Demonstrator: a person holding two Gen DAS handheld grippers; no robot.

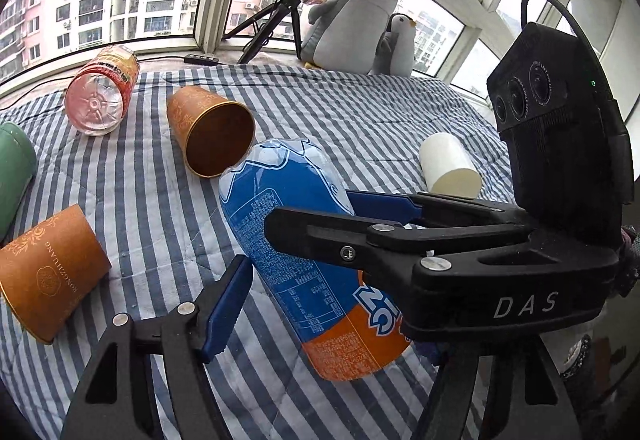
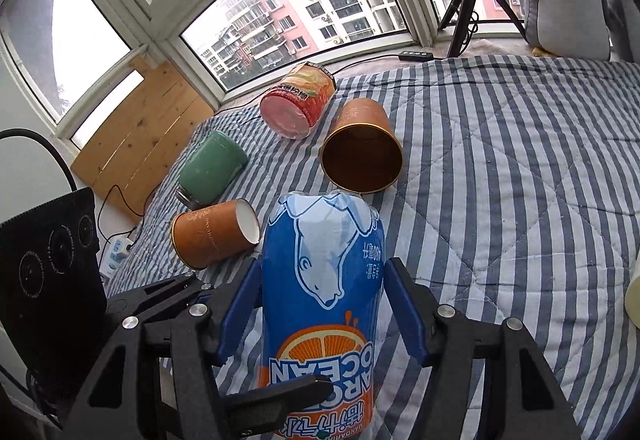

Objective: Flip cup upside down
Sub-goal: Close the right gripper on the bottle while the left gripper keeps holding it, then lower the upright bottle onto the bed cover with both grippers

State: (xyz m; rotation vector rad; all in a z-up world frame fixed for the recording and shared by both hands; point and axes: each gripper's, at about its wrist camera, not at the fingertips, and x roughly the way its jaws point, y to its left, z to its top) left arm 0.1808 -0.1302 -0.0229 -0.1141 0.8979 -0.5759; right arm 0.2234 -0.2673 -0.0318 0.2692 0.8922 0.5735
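Observation:
A blue and orange cup (image 2: 320, 280) with a polar bear print hangs tilted above the striped quilt (image 2: 500, 180), its clear end pointing away. My right gripper (image 2: 322, 268) is shut on it, a blue pad pressing each side. In the left wrist view the same cup (image 1: 288, 240) slants across the middle, with the right gripper (image 1: 316, 212) clamped over its middle. My left gripper (image 1: 332, 304) stands open around the cup's orange end. A gap shows beside its left pad (image 1: 224, 304); its other finger is hidden behind the right gripper.
On the quilt lie two brown paper cups (image 1: 212, 132) (image 1: 48, 272), a red-labelled clear jar (image 1: 100, 92), a green cup (image 2: 212, 168) and a white cup (image 1: 448, 168). Plush penguins (image 1: 352, 28) and a ring-light tripod (image 1: 276, 24) stand by the windows.

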